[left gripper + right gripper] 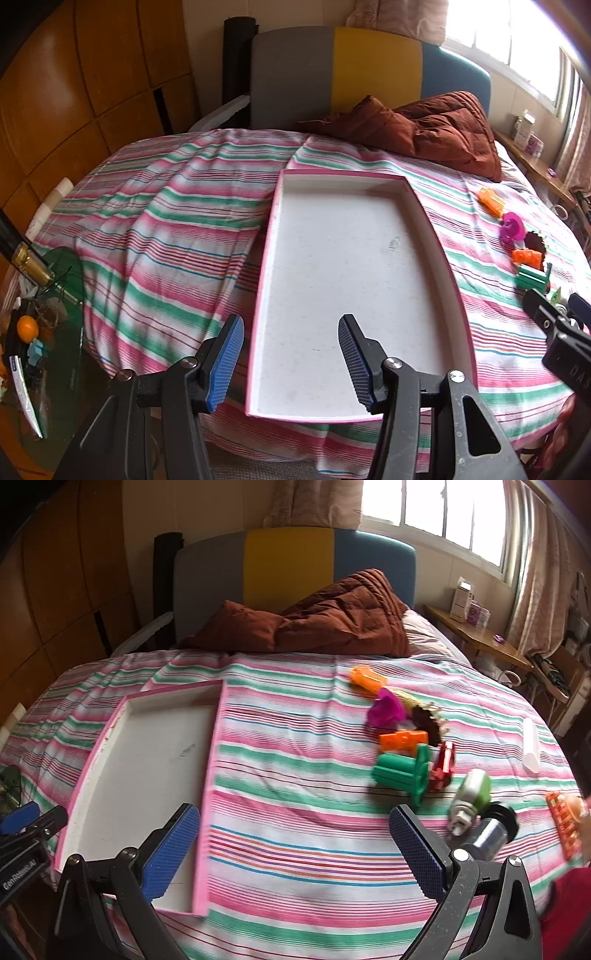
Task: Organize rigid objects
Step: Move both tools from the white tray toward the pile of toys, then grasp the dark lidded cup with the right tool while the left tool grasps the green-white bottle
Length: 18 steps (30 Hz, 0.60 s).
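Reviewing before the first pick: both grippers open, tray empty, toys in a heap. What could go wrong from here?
1. The toys lie touching in a heap, so the right gripper closing on the green spool may knock its neighbours.
2. The spool lies on its side on soft bedding and could roll away.
3. The tray sits on rumpled bedding, so it may tilt when loaded.

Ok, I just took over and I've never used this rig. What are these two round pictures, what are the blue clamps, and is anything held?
Each picture comes from a camera on a handheld gripper, looking along its two blue fingers. A person carries one per hand. The left gripper hangs open over an empty pink-edged tray on a striped bedsheet. The right gripper is open too, beside a cluster of plastic toys, including a green spool. Nothing is held.
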{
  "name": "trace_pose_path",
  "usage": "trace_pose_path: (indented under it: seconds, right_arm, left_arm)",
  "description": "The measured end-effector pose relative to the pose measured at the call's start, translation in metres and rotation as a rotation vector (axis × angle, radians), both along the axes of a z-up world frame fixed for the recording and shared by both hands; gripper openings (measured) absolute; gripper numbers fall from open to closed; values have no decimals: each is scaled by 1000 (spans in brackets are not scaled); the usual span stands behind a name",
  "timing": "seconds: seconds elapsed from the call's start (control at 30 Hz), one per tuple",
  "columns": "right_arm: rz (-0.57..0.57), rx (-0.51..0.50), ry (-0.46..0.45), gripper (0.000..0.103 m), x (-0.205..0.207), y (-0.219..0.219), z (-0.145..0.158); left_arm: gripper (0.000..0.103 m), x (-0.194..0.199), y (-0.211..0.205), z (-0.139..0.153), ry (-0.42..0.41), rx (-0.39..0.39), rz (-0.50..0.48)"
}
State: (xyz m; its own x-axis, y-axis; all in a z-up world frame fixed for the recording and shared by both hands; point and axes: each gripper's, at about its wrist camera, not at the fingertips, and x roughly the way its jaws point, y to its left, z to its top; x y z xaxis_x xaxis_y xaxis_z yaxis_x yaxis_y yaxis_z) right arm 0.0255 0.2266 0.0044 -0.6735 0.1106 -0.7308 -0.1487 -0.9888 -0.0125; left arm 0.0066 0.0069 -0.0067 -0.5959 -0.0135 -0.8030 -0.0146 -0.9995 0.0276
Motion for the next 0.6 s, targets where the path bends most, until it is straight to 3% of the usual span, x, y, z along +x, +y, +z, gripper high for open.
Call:
trace_pose_path:
  seconds: [0.23, 0.5, 0.6]
  right_arm:
    - [-74, -19, -34, 103, 9, 51, -7]
    - [-120, -19, -30, 103, 22, 84, -10]
    - [-109, -62, -47, 103, 23, 101, -12]
  left_arm:
    - [54, 7, 22, 0, 30, -75, -44]
    - [54, 5, 55, 2, 28, -96, -109]
    - [54, 5, 67, 4, 26, -107, -128]
